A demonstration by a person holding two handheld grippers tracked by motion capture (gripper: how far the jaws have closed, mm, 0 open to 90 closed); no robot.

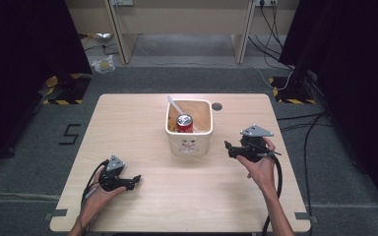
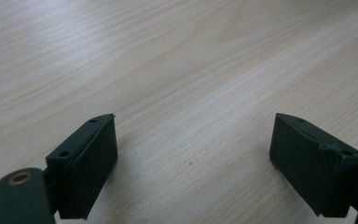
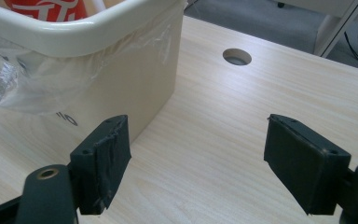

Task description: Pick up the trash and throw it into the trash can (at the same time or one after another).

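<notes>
A cream bin lined with clear plastic stands at the table's middle. Inside it a red drink can stands upright beside a white utensil. My left gripper rests low at the front left of the table, held in a hand, open with nothing between its jaws. My right gripper hovers just right of the bin, also open and empty. In the right gripper view the bin's wall rises at the left, with the can's red top at its rim.
The wooden table has a round cable hole behind the bin, also seen as a hole in the right gripper view. Cables trail on the floor at the right. A desk frame stands beyond the table.
</notes>
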